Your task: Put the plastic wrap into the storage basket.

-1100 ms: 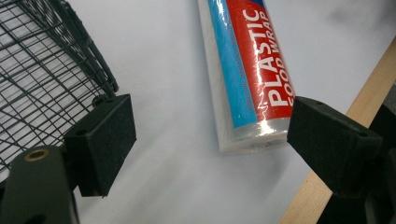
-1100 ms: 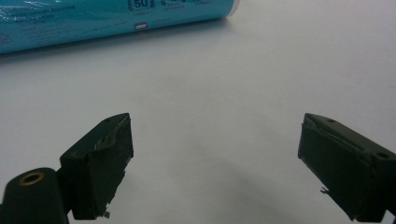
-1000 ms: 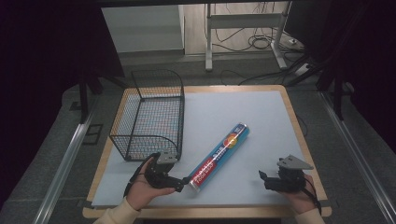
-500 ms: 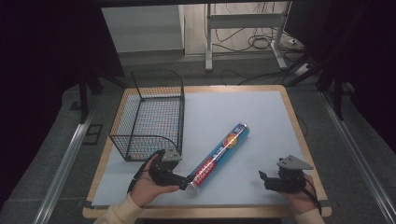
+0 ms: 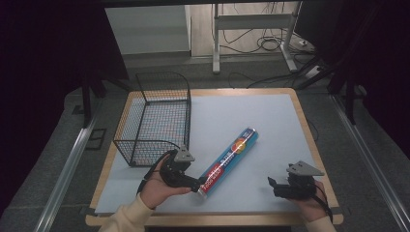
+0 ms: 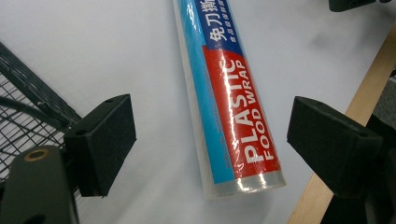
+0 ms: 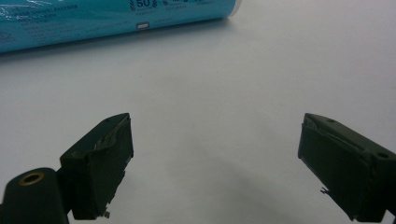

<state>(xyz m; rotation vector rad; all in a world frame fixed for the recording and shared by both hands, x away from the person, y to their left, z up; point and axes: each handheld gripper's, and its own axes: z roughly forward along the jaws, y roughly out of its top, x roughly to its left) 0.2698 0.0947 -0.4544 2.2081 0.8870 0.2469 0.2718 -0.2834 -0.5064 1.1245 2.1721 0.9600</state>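
A long roll of plastic food wrap (image 5: 228, 161), blue with a red end, lies diagonally on the white mat. My left gripper (image 5: 196, 184) is open right at its near red end. In the left gripper view the roll (image 6: 229, 93) lies between the two wide-apart jaws, touching neither. My right gripper (image 5: 273, 186) hovers low near the front right of the table, open, with nothing between its jaws. The right gripper view shows the roll's blue side (image 7: 112, 18) farther off across the bare mat.
A black wire basket (image 5: 154, 118) stands at the left of the table, just behind my left hand; its mesh (image 6: 23, 107) is close to the left jaw. The wooden table edge (image 6: 345, 116) runs just beyond the roll's near end.
My left gripper has slid right and forward until its open jaws straddle the roll's red end. The right gripper and the roll have stayed in place.
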